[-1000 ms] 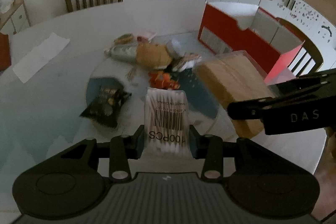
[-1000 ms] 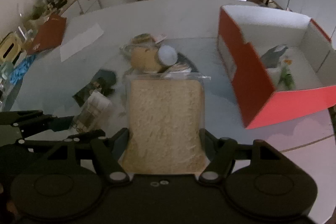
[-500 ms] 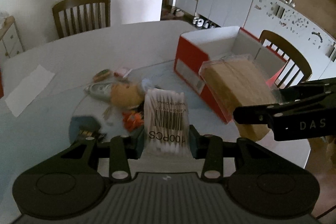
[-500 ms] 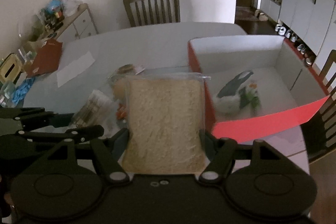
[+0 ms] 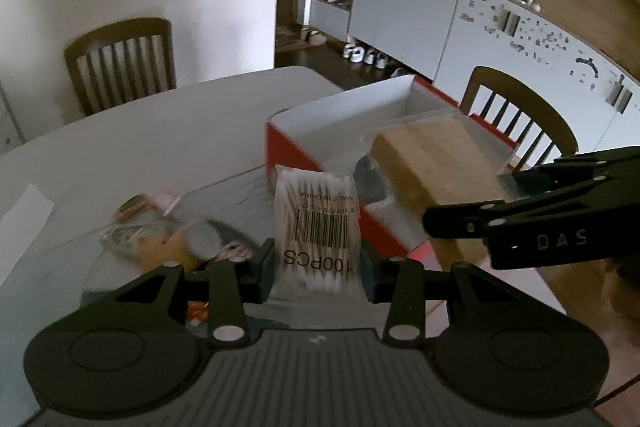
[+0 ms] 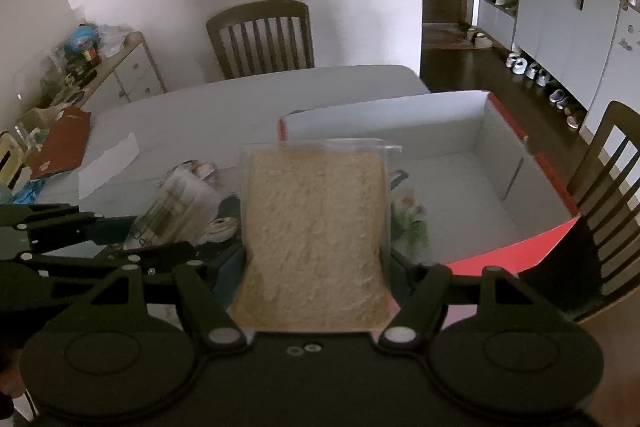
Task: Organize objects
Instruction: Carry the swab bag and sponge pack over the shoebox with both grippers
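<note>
My left gripper (image 5: 318,269) is shut on a clear pack of cotton swabs (image 5: 316,215) marked 100PCS, held above the table near the red box (image 5: 288,151). My right gripper (image 6: 316,267) is shut on a bagged slice of bread (image 6: 316,227), held over the near left part of the red box (image 6: 504,255). The bread also shows in the left wrist view (image 5: 432,167), to the right of the swabs. The box is white inside and holds a few small items (image 6: 412,219), partly hidden by the bread.
A heap of small packets (image 5: 160,239) lies on the round table (image 5: 168,131) left of the box. White paper (image 6: 108,163) and a red folder (image 6: 60,147) lie at the far left. Wooden chairs (image 6: 260,35) stand around the table.
Both grippers have risen and moved right toward the red box with their loads. The bread now hangs over the box. The heap of packets has slid to the lower left.
</note>
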Action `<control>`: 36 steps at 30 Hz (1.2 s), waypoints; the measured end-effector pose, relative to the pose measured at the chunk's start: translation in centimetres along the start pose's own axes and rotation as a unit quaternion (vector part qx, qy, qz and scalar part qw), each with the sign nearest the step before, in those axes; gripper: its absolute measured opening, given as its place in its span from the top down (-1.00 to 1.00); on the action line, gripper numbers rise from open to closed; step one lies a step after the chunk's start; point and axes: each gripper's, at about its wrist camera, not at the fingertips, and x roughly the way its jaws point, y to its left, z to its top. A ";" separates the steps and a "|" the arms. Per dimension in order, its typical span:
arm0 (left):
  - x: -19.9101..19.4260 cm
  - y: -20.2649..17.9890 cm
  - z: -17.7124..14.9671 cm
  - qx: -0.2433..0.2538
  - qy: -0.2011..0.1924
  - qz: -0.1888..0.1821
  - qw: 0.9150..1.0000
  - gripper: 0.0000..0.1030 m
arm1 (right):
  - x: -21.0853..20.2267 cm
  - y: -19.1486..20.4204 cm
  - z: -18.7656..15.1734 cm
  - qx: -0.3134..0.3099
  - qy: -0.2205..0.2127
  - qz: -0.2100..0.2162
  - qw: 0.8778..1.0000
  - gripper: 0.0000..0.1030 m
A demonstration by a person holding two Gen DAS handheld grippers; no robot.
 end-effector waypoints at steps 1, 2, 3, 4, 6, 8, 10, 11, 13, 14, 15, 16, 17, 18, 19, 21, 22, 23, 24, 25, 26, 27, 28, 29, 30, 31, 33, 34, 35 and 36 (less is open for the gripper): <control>0.3 -0.5 0.3 0.002 0.000 -0.001 1.000 0.22 | 0.0 -0.5 0.1 0.000 0.000 -0.001 1.000 -0.38; 0.7 -1.0 0.7 0.004 -0.001 -0.001 1.000 0.22 | 0.2 -1.2 0.3 0.002 -0.001 -0.003 1.000 -0.38; 1.0 -1.5 1.1 0.007 -0.002 -0.003 1.000 0.22 | 0.3 -1.8 0.4 0.003 -0.001 -0.005 1.000 -0.38; 1.4 -2.0 1.4 0.009 -0.001 -0.003 1.000 0.22 | 0.4 -2.3 0.5 0.005 -0.001 -0.006 1.000 -0.38; 2.2 -2.9 2.1 0.013 0.000 -0.005 1.000 0.22 | 0.7 -3.6 0.8 0.010 0.000 -0.009 1.000 -0.38; 3.0 -3.8 2.6 0.017 0.002 -0.007 1.000 0.22 | 1.1 -4.7 1.2 0.016 0.001 -0.013 1.000 -0.38; 3.9 -4.6 3.2 0.022 0.005 -0.008 1.000 0.22 | 1.3 -5.8 1.5 0.016 -0.001 -0.019 1.000 -0.38; 4.3 -5.1 3.3 0.025 0.006 -0.009 1.000 0.21 | 1.5 -6.3 1.7 0.016 -0.001 -0.022 1.000 -0.38; 5.2 -6.0 3.9 0.033 0.010 -0.011 0.999 0.22 | 1.8 -7.4 2.0 0.017 0.000 -0.028 0.999 -0.38; 5.5 -6.3 4.1 0.035 0.012 -0.011 0.999 0.21 | 2.1 -7.9 2.2 0.018 0.000 -0.032 0.999 -0.38; 5.9 -6.8 4.4 0.037 0.014 -0.013 0.999 0.21 | 2.3 -8.4 2.4 0.017 0.001 -0.035 0.999 -0.38; 6.3 -7.2 4.7 0.040 0.017 -0.014 0.999 0.22 | 2.5 -8.8 2.6 0.016 0.001 -0.039 0.999 -0.38; 6.6 -7.5 5.0 0.042 0.017 -0.015 0.999 0.21 | 2.8 -9.3 2.8 0.017 0.001 -0.042 0.999 -0.38; 6.9 -8.0 5.3 0.046 0.018 -0.015 0.999 0.21 | 3.1 -9.8 3.1 0.018 0.002 -0.046 0.999 -0.38; 7.3 -8.2 5.5 0.050 0.019 -0.015 0.998 0.21 | 3.4 -10.2 3.3 0.018 0.003 -0.047 0.999 -0.38; 8.0 -8.8 6.1 0.057 0.022 -0.014 0.998 0.21 | 4.1 -10.9 3.9 0.020 0.005 -0.051 0.999 -0.38; 8.5 -8.9 6.4 0.056 0.026 -0.015 0.998 0.21 | 4.4 -11.3 4.1 0.020 0.007 -0.051 0.999 -0.38; 8.9 -9.0 6.7 0.055 0.031 -0.018 0.998 0.21 | 4.8 -11.5 4.3 0.020 0.008 -0.047 0.999 -0.38; 9.5 -9.1 6.8 0.051 0.038 -0.022 0.998 0.21 | 5.1 -11.8 4.5 0.023 0.010 -0.044 0.999 -0.38; 10.0 -9.1 7.0 0.046 0.046 -0.024 0.998 0.21 | 5.5 -12.0 4.6 0.023 0.013 -0.044 0.999 -0.38; 10.6 -9.2 7.1 0.045 0.053 -0.025 0.997 0.21 | 6.0 -12.1 4.8 0.019 0.016 -0.044 0.999 -0.38; 11.2 -9.3 7.1 0.045 0.059 -0.023 0.997 0.21 | 6.5 -12.2 4.8 0.015 0.021 -0.044 0.999 -0.38; 11.8 -9.3 7.1 0.045 0.065 -0.021 0.997 0.21 | 7.0 -12.3 4.8 0.012 0.025 -0.047 0.999 -0.38; 12.3 -9.4 7.1 0.045 0.071 -0.017 0.996 0.21 | 7.5 -12.1 4.8 0.006 0.029 -0.050 0.998 -0.38; 12.8 -9.4 7.0 0.045 0.077 -0.014 0.996 0.21 | 7.9 -12.1 4.7 0.001 0.033 -0.050 0.998 -0.38; 13.2 -9.4 6.9 0.045 0.082 -0.012 0.996 0.21 | 8.2 -12.1 4.6 -0.002 0.037 -0.051 0.998 -0.38; 14.0 -9.3 6.7 0.047 0.089 -0.008 0.995 0.21 | 9.1 -12.0 4.4 -0.007 0.044 -0.050 0.998 -0.38; 14.3 -9.2 6.5 0.048 0.093 -0.005 0.994 0.21 | 9.5 -12.0 4.3 -0.008 0.047 -0.050 0.998 -0.38; 14.6 -9.1 6.4 0.049 0.096 -0.003 0.994 0.21 | 9.7 -11.9 4.2 -0.010 0.050 -0.049 0.997 -0.38; 15.0 -9.0 6.3 0.051 0.099 0.000 0.994 0.21 | 10.1 -11.8 4.1 -0.012 0.052 -0.050 0.997 -0.38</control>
